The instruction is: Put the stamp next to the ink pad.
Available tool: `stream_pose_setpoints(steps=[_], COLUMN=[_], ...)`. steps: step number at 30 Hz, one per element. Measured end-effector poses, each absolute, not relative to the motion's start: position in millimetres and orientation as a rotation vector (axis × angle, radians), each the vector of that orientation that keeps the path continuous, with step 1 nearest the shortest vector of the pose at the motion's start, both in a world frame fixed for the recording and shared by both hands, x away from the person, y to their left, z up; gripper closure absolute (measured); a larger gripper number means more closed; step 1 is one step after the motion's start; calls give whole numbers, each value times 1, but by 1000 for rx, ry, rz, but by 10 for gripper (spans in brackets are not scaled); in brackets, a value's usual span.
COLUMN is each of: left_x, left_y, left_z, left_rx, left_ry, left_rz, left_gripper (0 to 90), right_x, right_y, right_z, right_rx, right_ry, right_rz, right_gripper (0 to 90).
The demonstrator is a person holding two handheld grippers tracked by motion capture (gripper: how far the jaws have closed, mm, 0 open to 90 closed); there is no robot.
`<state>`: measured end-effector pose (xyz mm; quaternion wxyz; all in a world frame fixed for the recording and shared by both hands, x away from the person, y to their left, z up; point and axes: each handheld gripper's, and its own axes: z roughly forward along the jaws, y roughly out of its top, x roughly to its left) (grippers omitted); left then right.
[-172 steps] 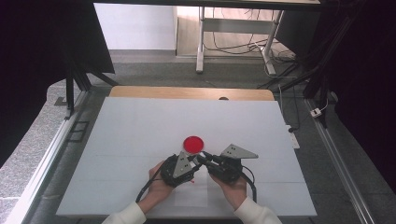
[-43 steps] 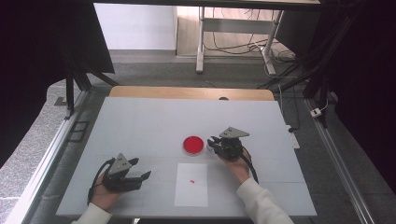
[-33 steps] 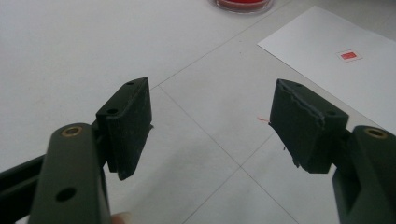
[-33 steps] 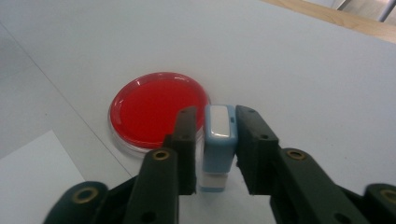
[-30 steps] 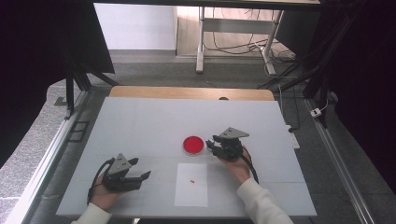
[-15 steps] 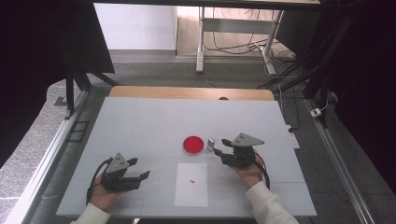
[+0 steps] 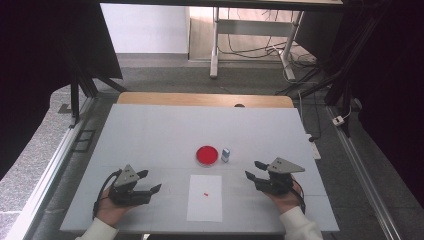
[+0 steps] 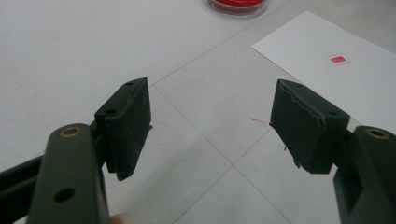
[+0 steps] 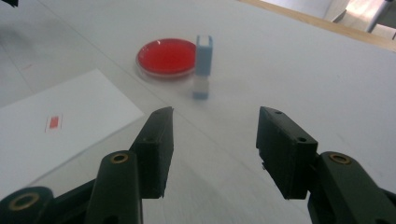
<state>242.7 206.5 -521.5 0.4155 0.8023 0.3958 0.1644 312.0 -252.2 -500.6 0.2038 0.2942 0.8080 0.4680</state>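
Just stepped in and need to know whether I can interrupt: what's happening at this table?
A person holds a pair of tongs in each hand over a white table. A small blue-and-white stamp stands upright beside a red ink pad, and a sheet of paper bears one small red mark. The right tongs are open, having just let go of the stamp and drawn back. The left tongs rest open and empty.

Red ink pad (image 7: pixel 207 155) — white paper (image 7: pixel 205 198), red mark (image 7: pixel 206 194) — blue-white stamp (image 7: pixel 226 154).
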Motion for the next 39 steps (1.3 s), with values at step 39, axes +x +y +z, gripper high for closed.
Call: stream_pose_setpoints(steps=[39], left_x=[244], left_y=[204], left_z=[-523], left_rx=[2042], left_ry=[986], left_rz=[437], left_gripper=[289], right_x=[287], right_y=[-316], right_z=[-512], right_rx=[863], right_ry=[2237], right_rz=[1230], right_gripper=[456])
